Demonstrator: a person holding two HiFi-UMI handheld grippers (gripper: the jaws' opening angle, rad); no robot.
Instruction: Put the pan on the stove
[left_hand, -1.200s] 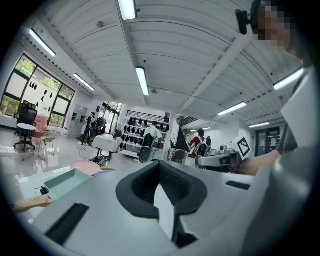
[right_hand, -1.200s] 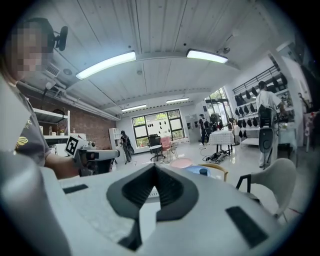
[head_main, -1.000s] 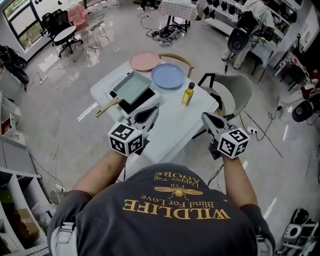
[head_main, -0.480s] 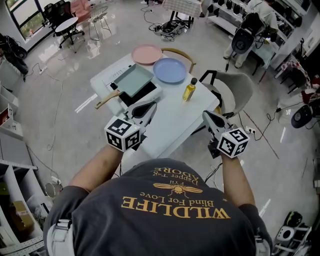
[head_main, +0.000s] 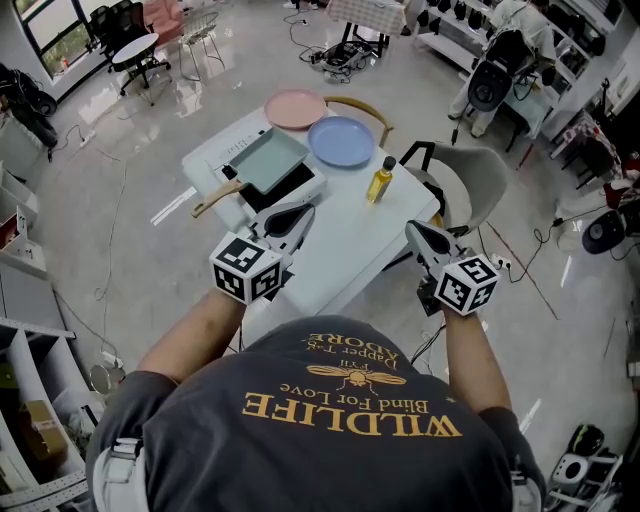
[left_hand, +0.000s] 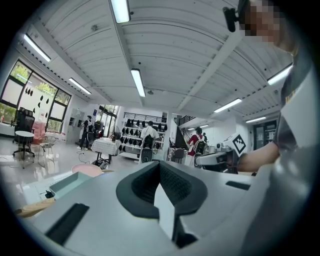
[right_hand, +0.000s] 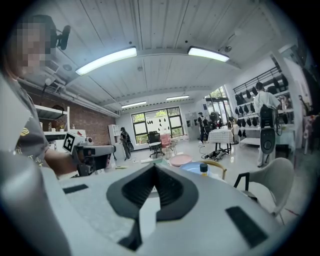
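The left claw (head_main: 303, 211) is found closed and empty. The square teal pan with a wooden handle (head_main: 262, 160) is seen just ahead of it on the white surface (head_main: 345, 235), bordering the black stove plate (head_main: 283, 188), its handle slanted back-left. The right claw (head_main: 413, 231), likewise closed and empty, is judged farther off.
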